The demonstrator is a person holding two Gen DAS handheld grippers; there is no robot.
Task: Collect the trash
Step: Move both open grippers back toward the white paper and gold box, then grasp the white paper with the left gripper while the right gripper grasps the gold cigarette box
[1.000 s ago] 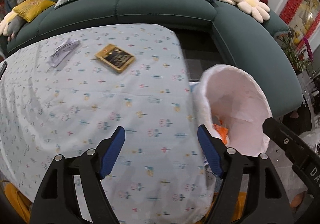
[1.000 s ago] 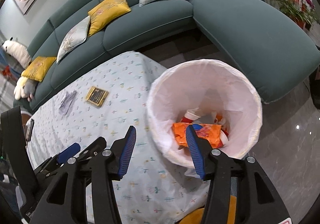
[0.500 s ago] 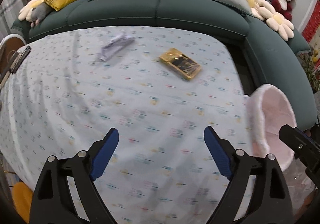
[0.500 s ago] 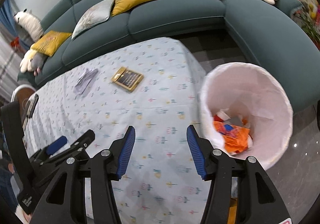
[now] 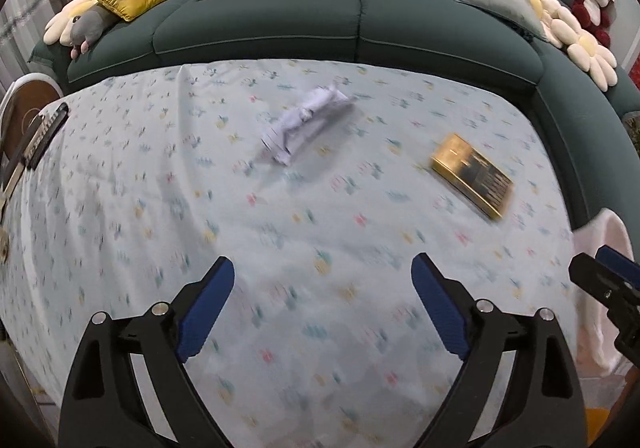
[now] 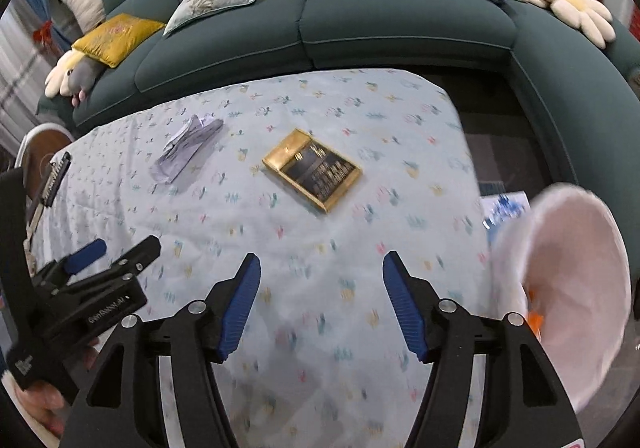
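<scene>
A crumpled pale-lilac wrapper point(image 5: 306, 121) point(image 6: 188, 147) and a flat gold-and-black packet point(image 5: 472, 175) point(image 6: 314, 169) lie on the flowered tablecloth point(image 5: 200, 232) point(image 6: 304, 248). My left gripper point(image 5: 322, 272) hovers over the cloth short of the wrapper, its jaws opening wide with nothing between them. My right gripper point(image 6: 322, 268) hangs over the cloth short of the gold packet, jaws opening and empty. The white-lined bin point(image 6: 568, 280) point(image 5: 600, 248) stands off the table's right end, with an orange scrap inside.
A dark green curved sofa point(image 5: 280, 19) point(image 6: 400, 27) with yellow and grey cushions and plush toys runs behind the table. A round wooden stool point(image 5: 24, 111) and a comb-like tool point(image 5: 40, 135) sit at the left edge. The left gripper's body point(image 6: 84, 288) shows at the lower left of the right wrist view.
Both grippers have swung left, away from the bin and out over the table. The wrapper and gold packet are now nearer the centre of view, and both pairs of jaws stand wider.
</scene>
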